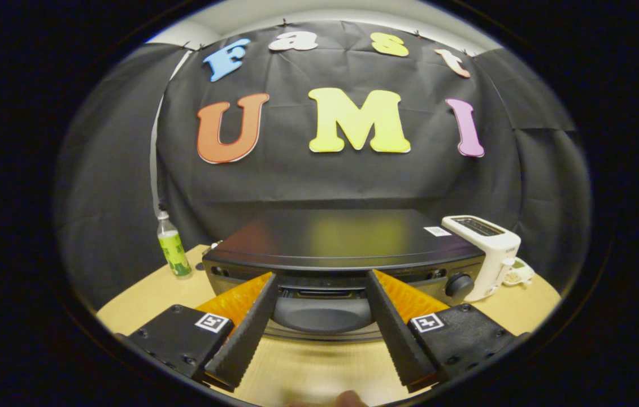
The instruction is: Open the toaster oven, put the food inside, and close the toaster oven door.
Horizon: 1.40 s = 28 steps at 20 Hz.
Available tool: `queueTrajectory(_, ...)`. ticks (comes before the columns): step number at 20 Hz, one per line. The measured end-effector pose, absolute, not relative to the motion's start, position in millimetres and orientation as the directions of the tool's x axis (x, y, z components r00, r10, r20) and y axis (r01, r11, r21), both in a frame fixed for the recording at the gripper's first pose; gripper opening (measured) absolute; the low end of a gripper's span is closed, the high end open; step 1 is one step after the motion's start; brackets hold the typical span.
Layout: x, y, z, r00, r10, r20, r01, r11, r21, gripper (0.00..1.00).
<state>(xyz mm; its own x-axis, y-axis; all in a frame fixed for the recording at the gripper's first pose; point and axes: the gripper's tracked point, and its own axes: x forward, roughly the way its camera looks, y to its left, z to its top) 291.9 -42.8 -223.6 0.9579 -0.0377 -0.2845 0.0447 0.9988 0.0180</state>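
A black toaster oven (342, 240) stands on the wooden table (144, 299) right in front of me, seen from slightly above its flat top. Its dark rounded door handle (322, 315) juts toward me, low on the front. My gripper (322, 277) is open, its two fingers spread wide to either side of the handle with their tips up against the oven's front. Neither finger clearly presses on the handle. A control knob (459, 284) sits on the right of the oven's front. A small brownish thing (348, 399) shows at the near table edge below the fingers, too cut off to identify.
A green-labelled bottle (173, 249) stands to the left of the oven. A white pop-up toaster (486, 254) stands close against the oven's right side, with a small white dish (518, 275) behind it. The black cloth wall hangs just behind the oven.
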Motion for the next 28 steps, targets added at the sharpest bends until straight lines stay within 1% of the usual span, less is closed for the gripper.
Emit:
queueTrajectory(3, 272.8, -40.4, -229.5, 0.949, -0.034, -0.315, 0.044, 0.999, 0.025, 1.0)
queueTrajectory(9, 219.3, -36.6, -258.4, 0.907, -0.043, -0.418, 0.046, 0.999, -0.003, 1.0)
queueTrajectory(12, 196.0, -34.2, -286.0, 0.859, -0.036, -0.511, 0.039, 0.999, -0.005, 1.0)
queueTrajectory(15, 188.1, -34.5, -293.2, 0.846, -0.001, -0.534, 0.03, 0.999, 0.045, 1.0)
queueTrajectory(17, 178.4, -33.5, -308.0, 0.809, 0.024, -0.588, 0.026, 0.997, 0.076, 1.0)
queueTrajectory(20, 185.1, -41.2, -306.0, 0.806, 0.016, -0.592, 0.039, 0.996, 0.079, 1.0)
queueTrajectory(23, 183.6, -38.8, -316.5, 0.773, 0.036, -0.634, 0.037, 0.994, 0.102, 1.0)
queueTrajectory(26, 174.7, -36.0, -299.8, 0.804, 0.06, -0.592, 0.009, 0.994, 0.113, 1.0)
queueTrajectory(28, 161.9, -31.5, -282.6, 0.829, 0.09, -0.552, -0.032, 0.993, 0.113, 1.0)
